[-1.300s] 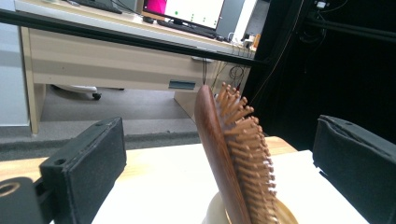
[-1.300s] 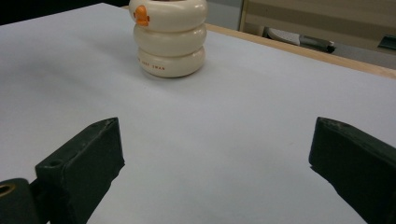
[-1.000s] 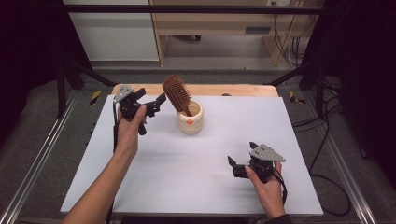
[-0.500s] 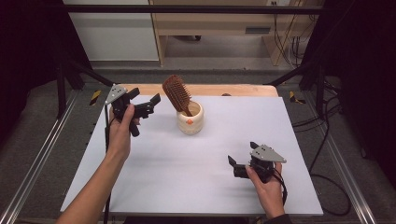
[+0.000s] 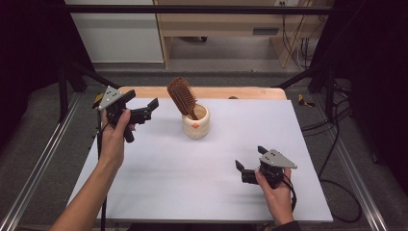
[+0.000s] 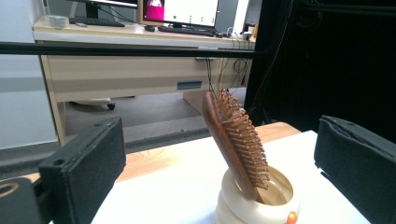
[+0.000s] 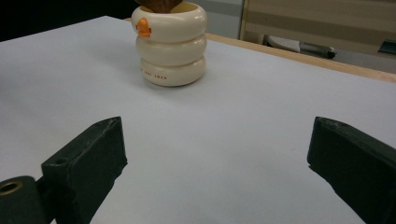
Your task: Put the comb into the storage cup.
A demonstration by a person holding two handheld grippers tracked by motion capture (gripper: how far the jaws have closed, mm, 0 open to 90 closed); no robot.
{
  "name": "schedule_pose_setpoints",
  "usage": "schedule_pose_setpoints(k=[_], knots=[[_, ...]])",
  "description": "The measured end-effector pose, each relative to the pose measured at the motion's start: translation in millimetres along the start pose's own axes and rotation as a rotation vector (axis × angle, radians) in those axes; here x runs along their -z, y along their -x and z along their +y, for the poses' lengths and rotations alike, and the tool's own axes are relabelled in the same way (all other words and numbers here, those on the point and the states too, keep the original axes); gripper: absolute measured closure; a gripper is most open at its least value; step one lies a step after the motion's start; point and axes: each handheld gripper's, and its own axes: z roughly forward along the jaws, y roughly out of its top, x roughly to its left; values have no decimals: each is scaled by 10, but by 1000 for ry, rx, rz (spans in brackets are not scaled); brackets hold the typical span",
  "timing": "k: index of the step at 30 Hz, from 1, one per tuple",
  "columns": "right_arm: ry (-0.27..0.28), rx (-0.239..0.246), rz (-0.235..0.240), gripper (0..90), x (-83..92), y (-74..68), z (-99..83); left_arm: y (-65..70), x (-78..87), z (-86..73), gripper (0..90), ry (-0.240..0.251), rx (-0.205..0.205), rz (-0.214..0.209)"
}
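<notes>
A brown wooden hairbrush (image 5: 182, 96) stands handle-down in a cream ringed cup (image 5: 196, 123) at the back middle of the white table top, leaning to the left. My left gripper (image 5: 146, 110) is held open in the air left of the cup, pointing at the brush with a gap between them. In the left gripper view the brush (image 6: 235, 140) and cup (image 6: 258, 204) lie ahead between the wide-apart jaws. My right gripper (image 5: 250, 162) rests open near the front right, empty. Its own view shows the cup (image 7: 171, 45) farther off.
The white sheet (image 5: 202, 178) covers a wooden table whose bare edge (image 5: 240, 92) shows at the back. Metal rails (image 5: 38, 163) run along both sides. A desk (image 6: 116, 70) with monitors stands beyond the table, and cables lie on the floor at right.
My left gripper has drawn back to the left, away from the brush, staying open. The right gripper, brush and cup have not moved.
</notes>
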Motion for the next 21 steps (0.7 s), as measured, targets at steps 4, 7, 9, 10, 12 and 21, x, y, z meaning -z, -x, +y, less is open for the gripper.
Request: schedule_pose_setpoints(k=[4, 7, 9, 10, 12, 21], knots=[[11, -2, 17, 50, 15, -3, 8, 7, 55, 4, 14, -9, -23, 8], [14, 4, 24, 51, 19, -14, 13, 31, 104, -12, 15, -15, -36, 13], [11, 0, 30, 51, 15, -17, 8, 47, 169, -6, 18, -1, -42, 12], [10, 2, 30, 56, 9, -17, 8, 51, 186, -1, 17, 1, -44, 12], [17, -2, 33, 59, 8, -13, 14, 57, 222, 24, 18, -3, -53, 7], [43, -16, 57, 69, 21, 15, 37, 112, 379, 31, 17, 6, -73, 7]])
